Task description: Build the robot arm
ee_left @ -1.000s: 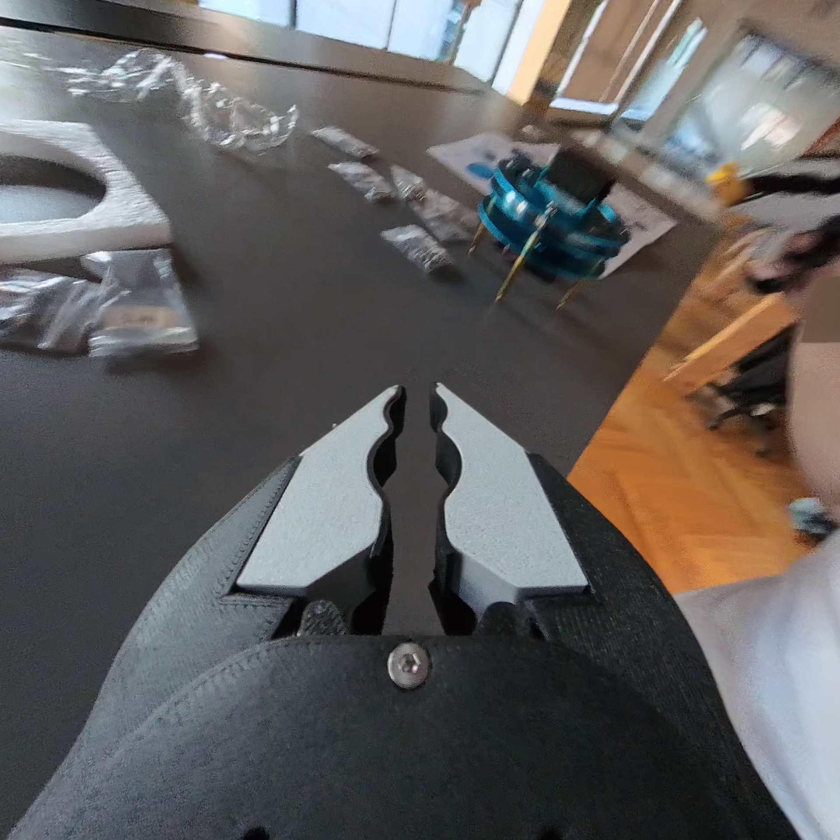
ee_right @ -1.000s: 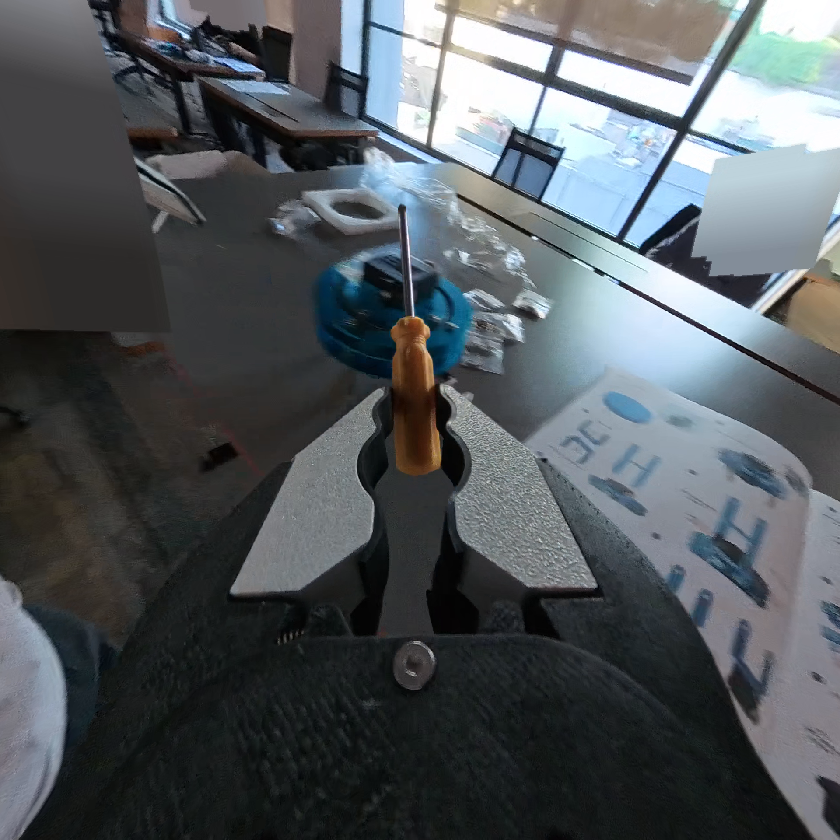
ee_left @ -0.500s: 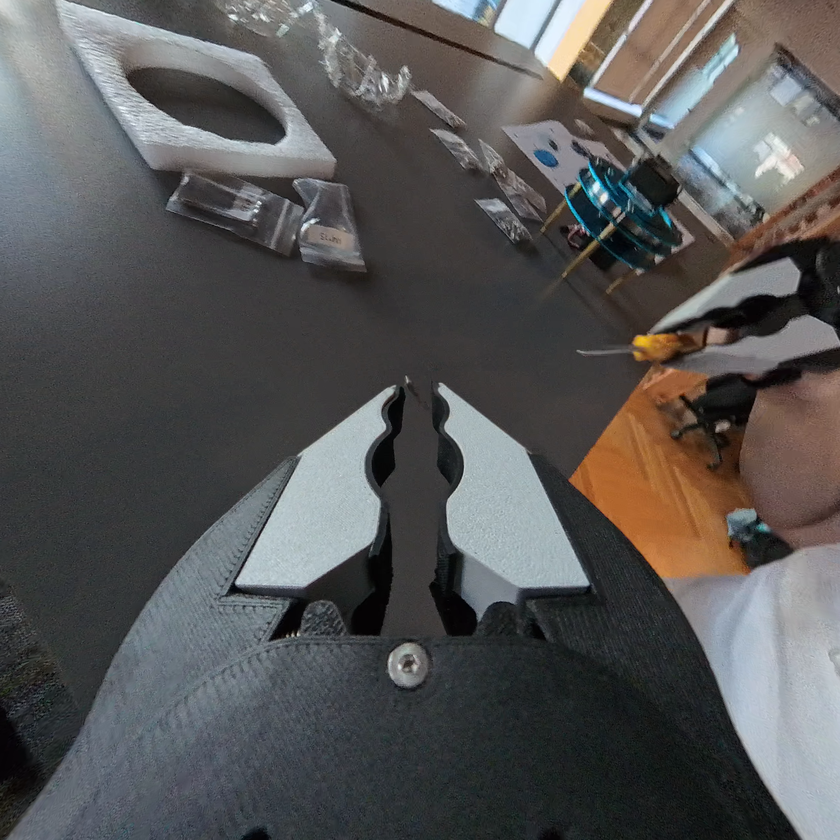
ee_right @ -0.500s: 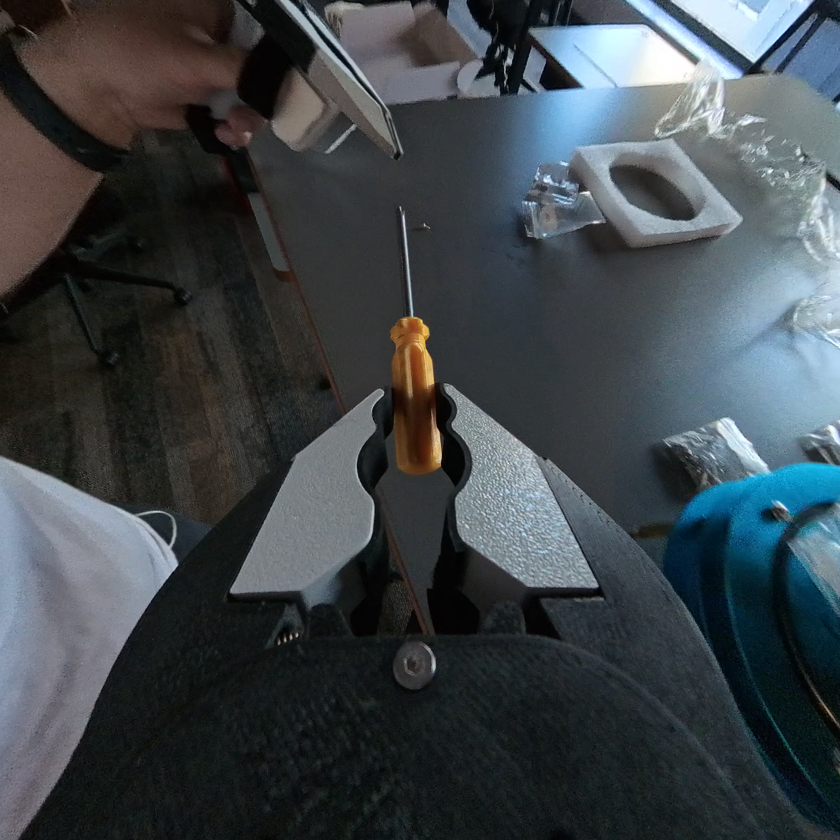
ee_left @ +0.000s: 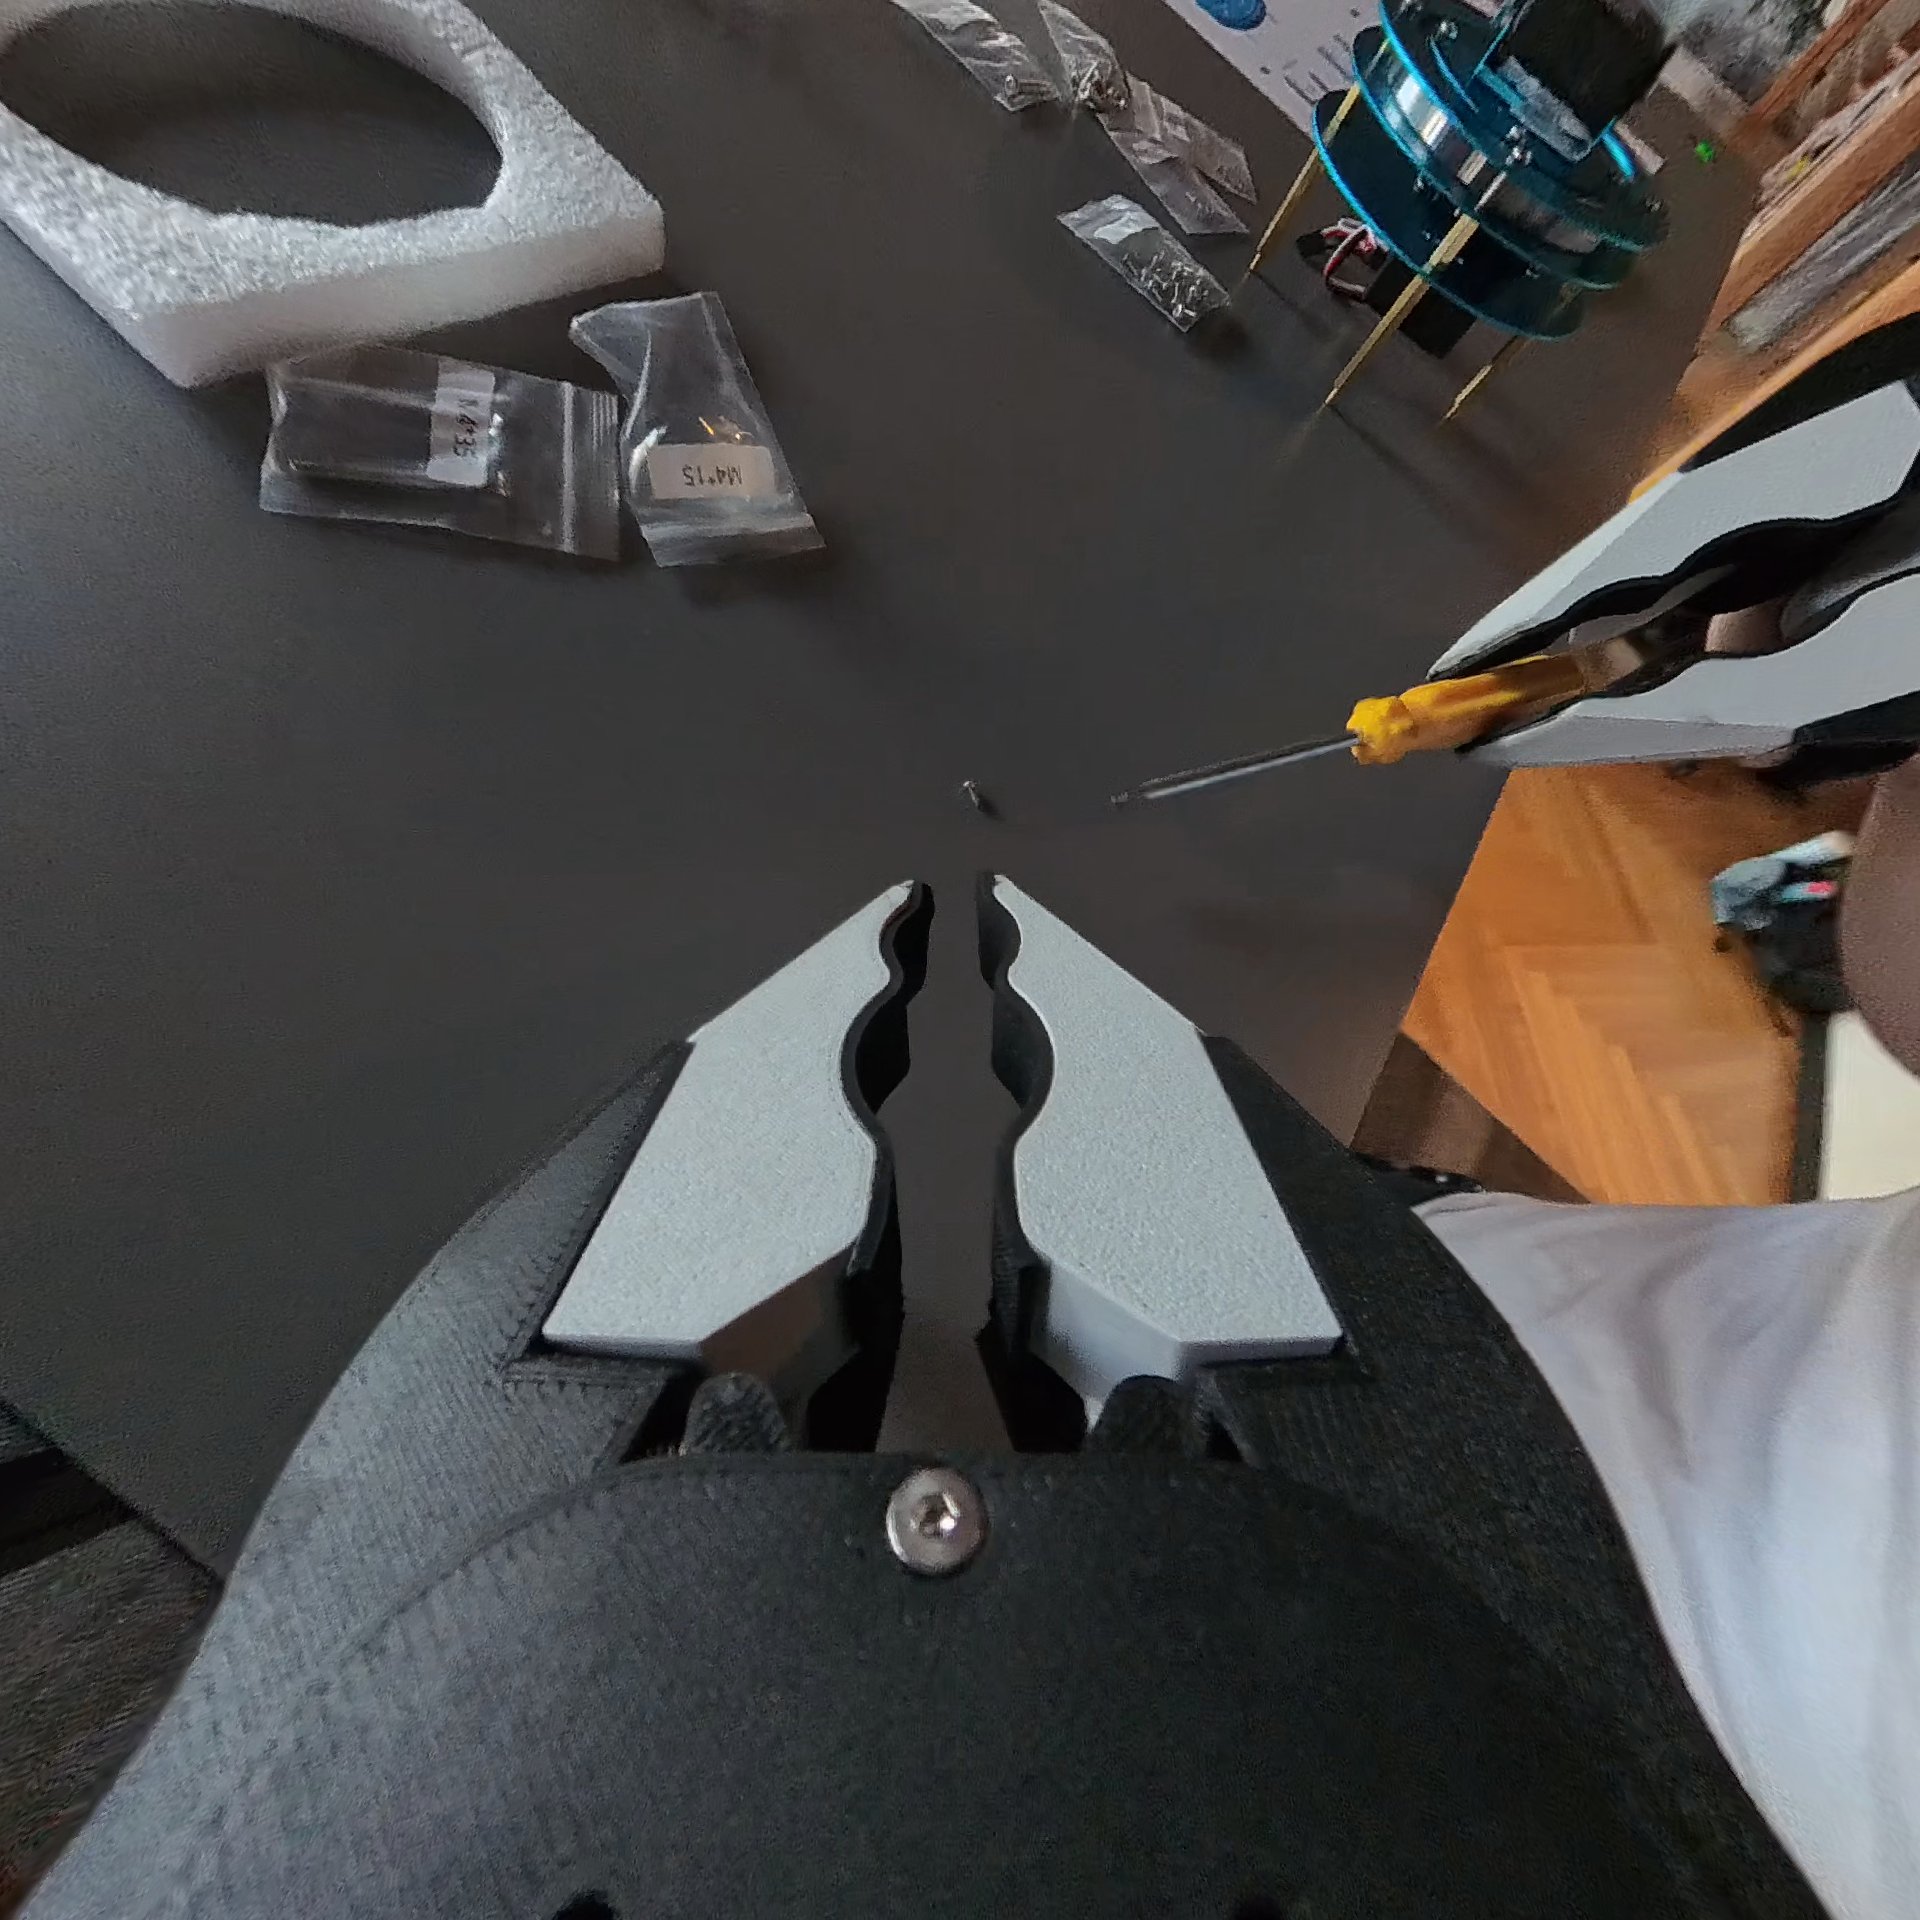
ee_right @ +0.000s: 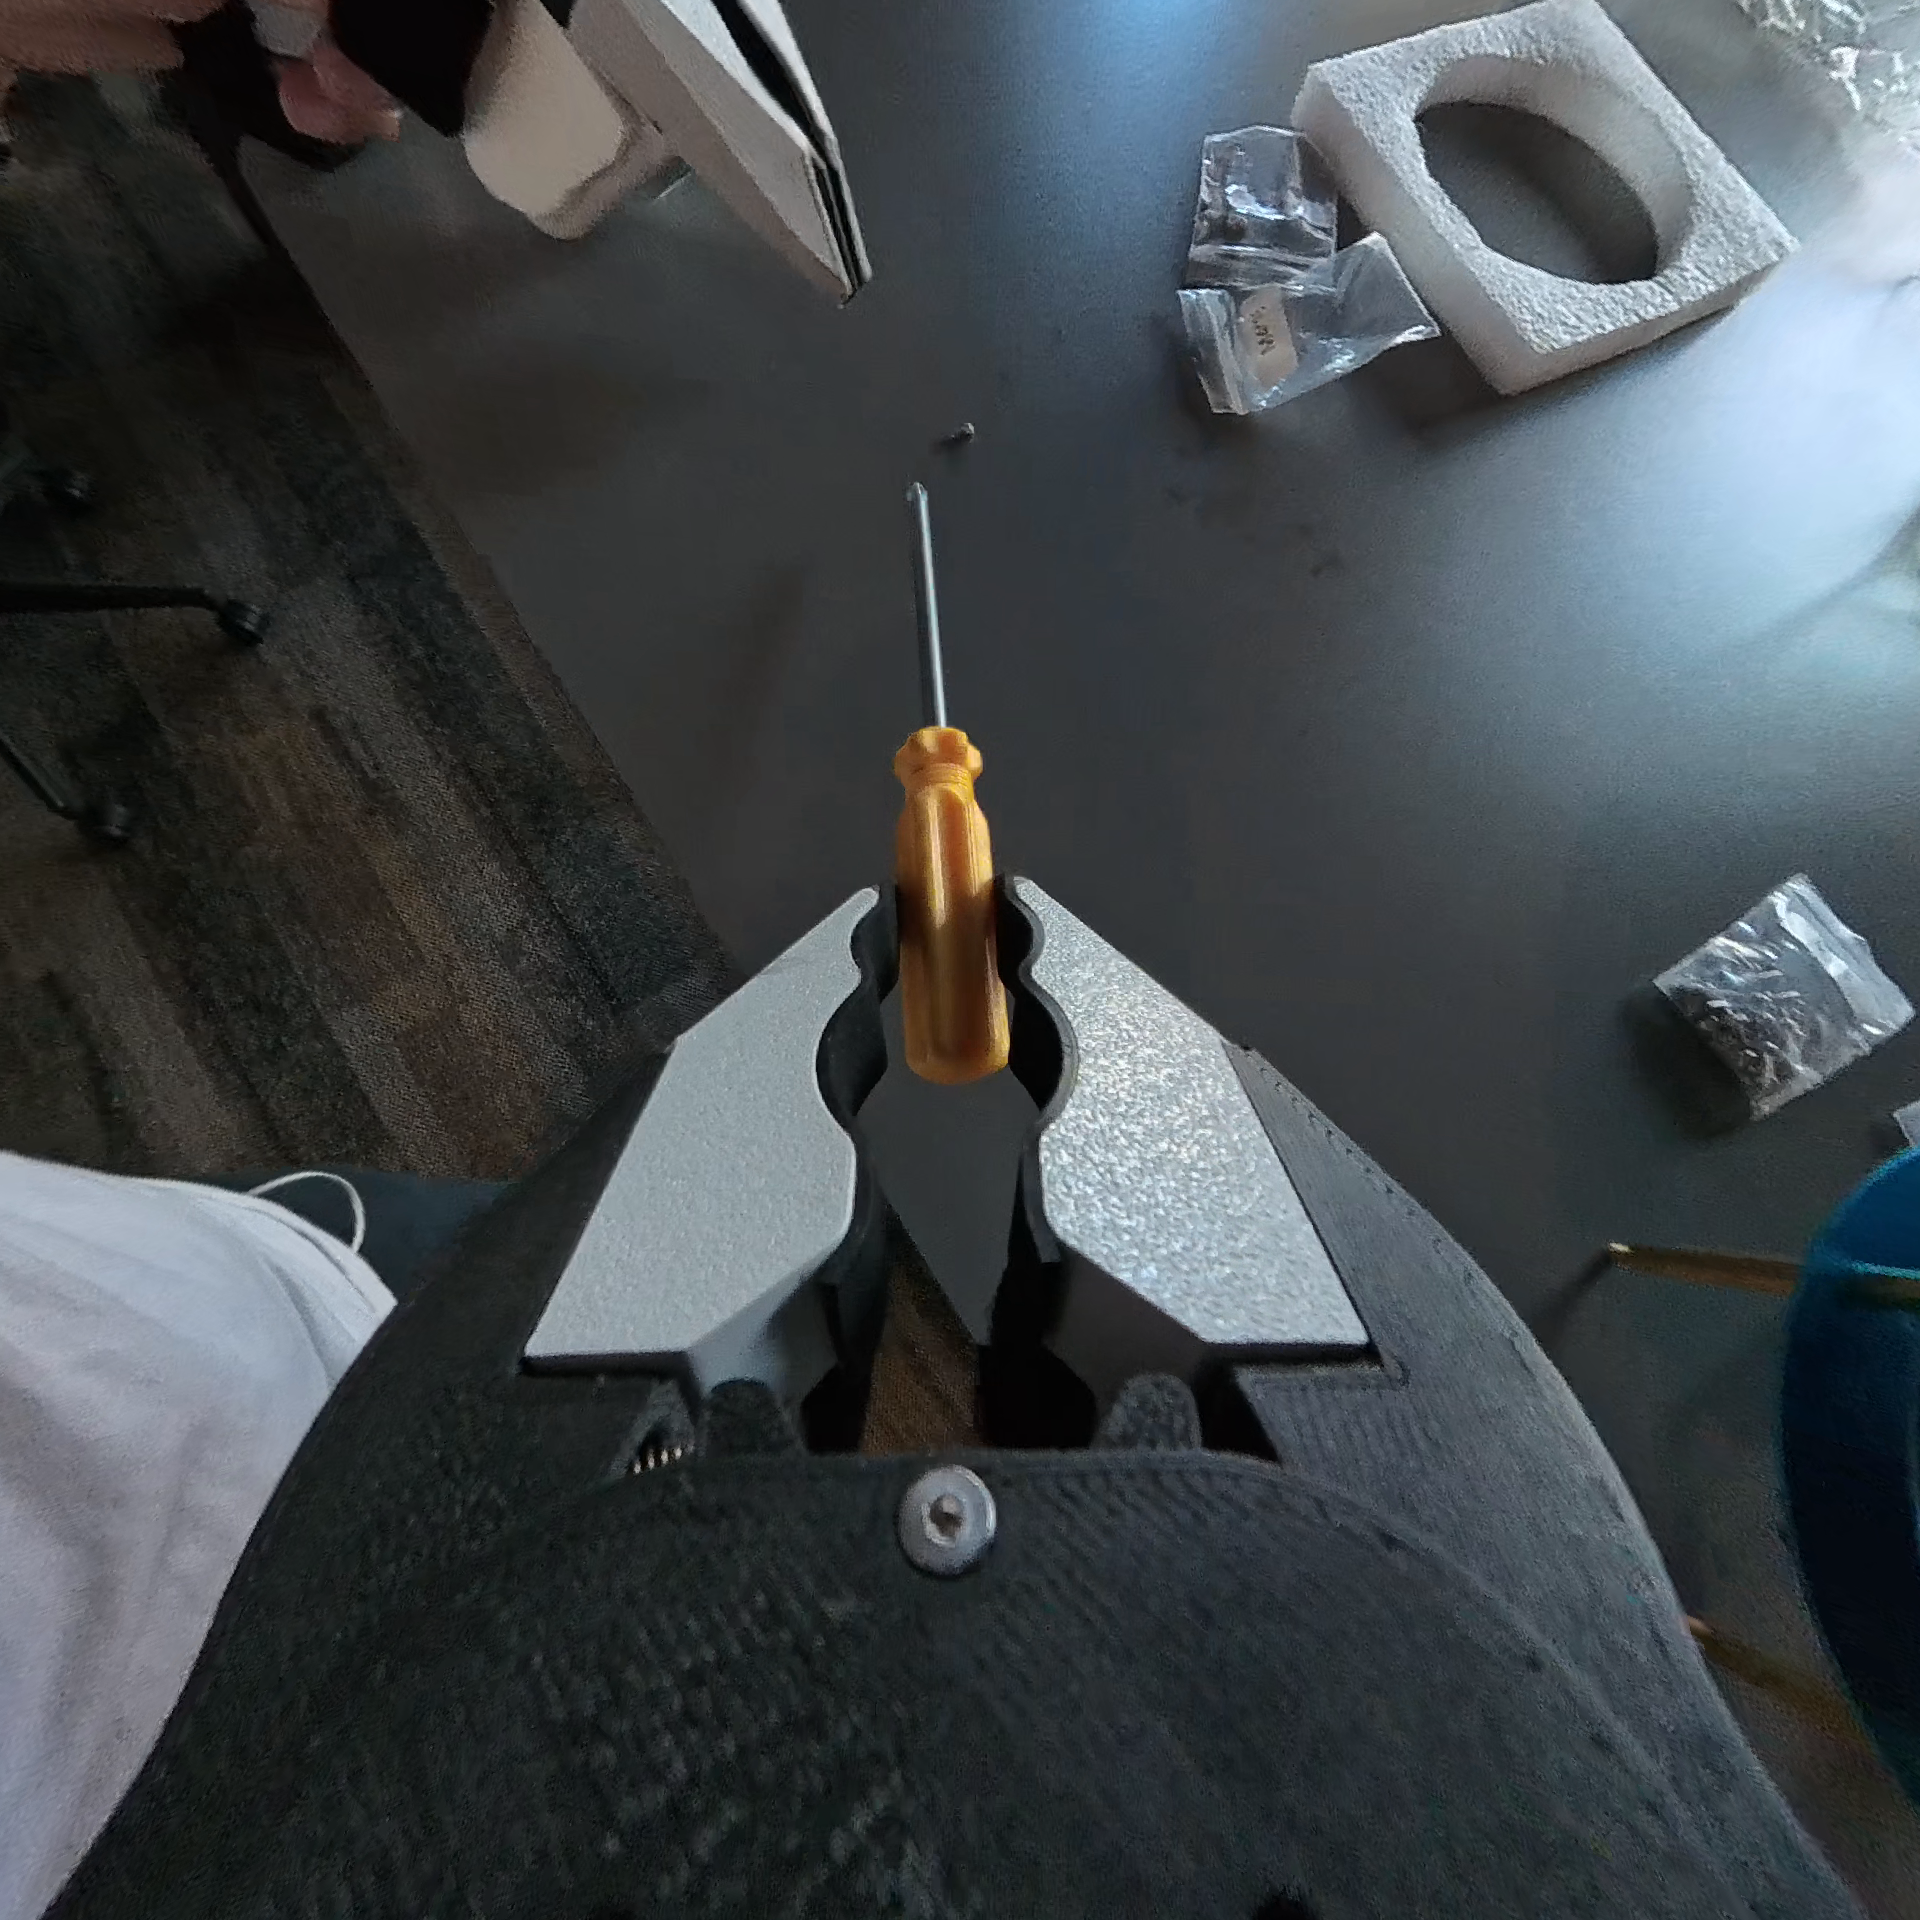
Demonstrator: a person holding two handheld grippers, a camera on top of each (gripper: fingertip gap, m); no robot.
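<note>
My right gripper (ee_right: pixel 945 888) is shut on the orange handle of a screwdriver (ee_right: pixel 940 821). The shaft points forward over the dark table (ee_right: pixel 1351 727). Its tip hangs just short of a tiny loose screw (ee_right: pixel 961 431). My left gripper (ee_left: pixel 954 894) holds nothing, its jaws nearly together, and hovers just behind the same screw (ee_left: pixel 971 795). In the left wrist view the right gripper (ee_left: pixel 1455 712) comes in from the right with the screwdriver (ee_left: pixel 1444 707). In the right wrist view the left gripper (ee_right: pixel 852 286) shows at the top, held by a hand (ee_right: pixel 312 94).
A white foam frame (ee_left: pixel 312 208) and two clear labelled bags (ee_left: pixel 707 447) lie beyond the screw. Bags of small parts (ee_left: pixel 1143 260) and a blue round device on brass legs (ee_left: pixel 1486 177) stand farther right. The table edge (ee_left: pixel 1455 935) drops to wooden floor. Tip to tip, the grippers are about 15 centimetres apart.
Both grippers have closed in on the loose screw. The right gripper swung left with the screwdriver, away from the blue device. The left gripper tilted down toward the table.
</note>
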